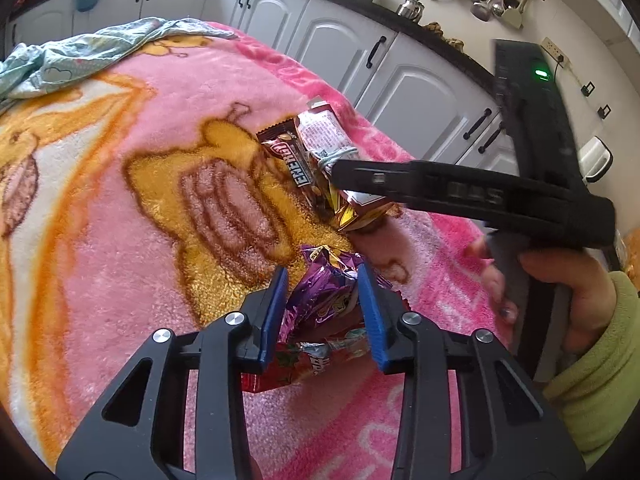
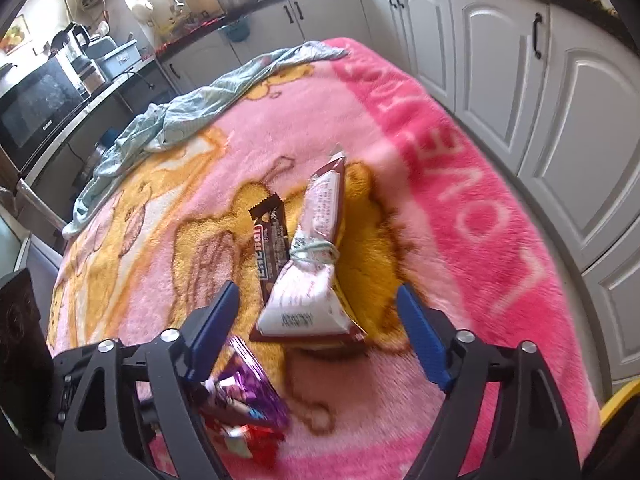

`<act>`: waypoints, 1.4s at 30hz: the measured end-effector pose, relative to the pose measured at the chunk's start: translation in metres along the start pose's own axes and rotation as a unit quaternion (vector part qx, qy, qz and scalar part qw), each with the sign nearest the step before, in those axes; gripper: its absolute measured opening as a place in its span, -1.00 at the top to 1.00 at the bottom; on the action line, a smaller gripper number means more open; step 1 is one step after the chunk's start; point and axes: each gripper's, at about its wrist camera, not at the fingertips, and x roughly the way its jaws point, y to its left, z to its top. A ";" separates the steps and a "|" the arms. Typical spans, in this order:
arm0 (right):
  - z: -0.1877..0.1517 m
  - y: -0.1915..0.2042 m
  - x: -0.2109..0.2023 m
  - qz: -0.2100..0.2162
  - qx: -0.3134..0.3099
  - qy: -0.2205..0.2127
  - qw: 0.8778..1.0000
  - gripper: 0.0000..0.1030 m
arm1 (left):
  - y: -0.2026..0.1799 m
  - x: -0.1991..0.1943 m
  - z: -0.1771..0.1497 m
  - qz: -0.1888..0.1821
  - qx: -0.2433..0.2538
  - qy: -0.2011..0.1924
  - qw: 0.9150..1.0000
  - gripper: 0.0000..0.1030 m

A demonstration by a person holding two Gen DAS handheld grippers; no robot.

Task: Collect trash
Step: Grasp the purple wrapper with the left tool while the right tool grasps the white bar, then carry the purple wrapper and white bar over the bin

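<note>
While the left tool (image 1: 322,300) clamps its blue pads on a crinkled purple foil wrapper (image 1: 320,296) lying on the plush pink blanket (image 1: 120,200), the right tool (image 2: 318,328), jaws spread and empty, straddles a rubber-banded white packet (image 2: 308,292); judged next: close, lift both.

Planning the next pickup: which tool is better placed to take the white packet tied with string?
Right. The right tool hangs open directly over the white tied packet, fingers either side. The left tool is occupied around the purple wrapper.
</note>
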 end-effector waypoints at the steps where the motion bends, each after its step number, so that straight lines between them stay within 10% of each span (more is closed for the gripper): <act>1: 0.001 -0.001 0.006 0.005 0.007 0.007 1.000 -0.29 | 0.000 0.000 0.000 0.001 0.001 -0.001 1.000 0.46; 3: 0.002 -0.003 0.013 0.017 0.018 0.019 1.000 0.02 | -0.001 0.000 0.001 -0.001 0.002 0.000 1.000 0.48; 19: -0.047 -0.039 -0.051 0.013 0.052 -0.013 0.998 0.11 | -0.022 -0.017 0.002 -0.007 0.025 -0.024 0.999 0.69; 22: -0.056 -0.044 -0.065 0.022 0.055 -0.019 0.998 0.79 | -0.030 -0.023 0.004 -0.005 0.034 -0.034 0.999 0.70; 42: -0.111 -0.065 -0.171 0.001 0.059 -0.090 0.994 0.86 | -0.095 -0.052 0.017 -0.037 0.076 -0.072 0.994 0.71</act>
